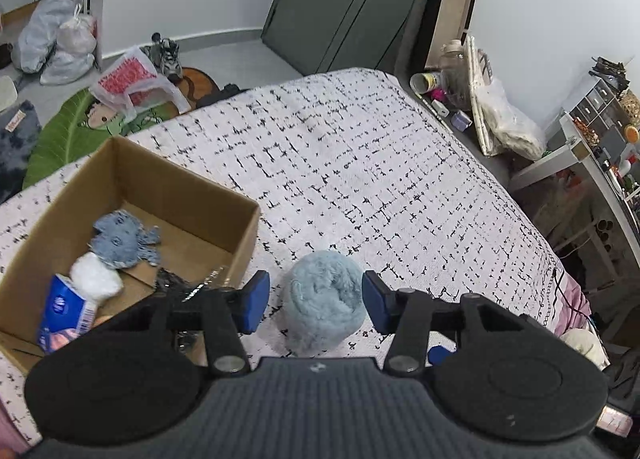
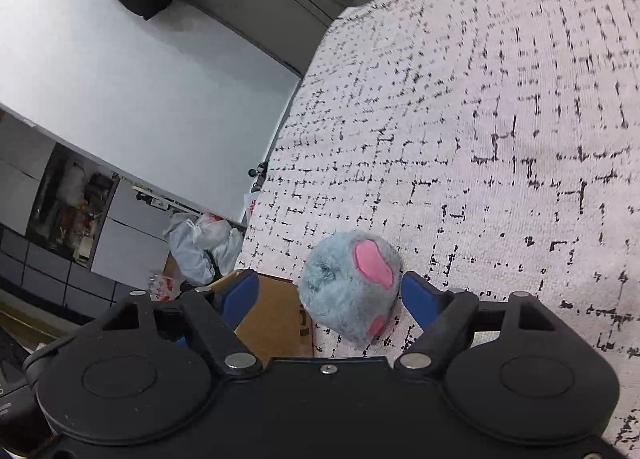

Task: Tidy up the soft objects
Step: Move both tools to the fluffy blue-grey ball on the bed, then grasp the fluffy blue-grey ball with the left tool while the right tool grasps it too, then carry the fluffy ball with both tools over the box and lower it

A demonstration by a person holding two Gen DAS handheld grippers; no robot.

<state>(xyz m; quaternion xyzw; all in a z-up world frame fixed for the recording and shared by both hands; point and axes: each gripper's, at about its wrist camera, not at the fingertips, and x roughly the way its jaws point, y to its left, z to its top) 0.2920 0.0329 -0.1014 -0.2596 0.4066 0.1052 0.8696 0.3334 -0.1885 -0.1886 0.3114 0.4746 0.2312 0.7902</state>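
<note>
In the left wrist view a fluffy light-blue plush ball lies on the patterned bedspread. My left gripper is open around it: the right pad sits at its edge and the left pad stands a little off. To the left, a cardboard box holds a blue-grey plush, a white fluffy ball and a tissue pack. In the right wrist view a blue plush with pink patches, apparently the same toy, lies between the wide-apart pads of my open right gripper, next to the box's corner.
The bed's far edge drops to a floor with plastic bags, a red-printed bag and a green mat. Cluttered shelves and a side table line the bed's right side. Dark wardrobe doors stand beyond.
</note>
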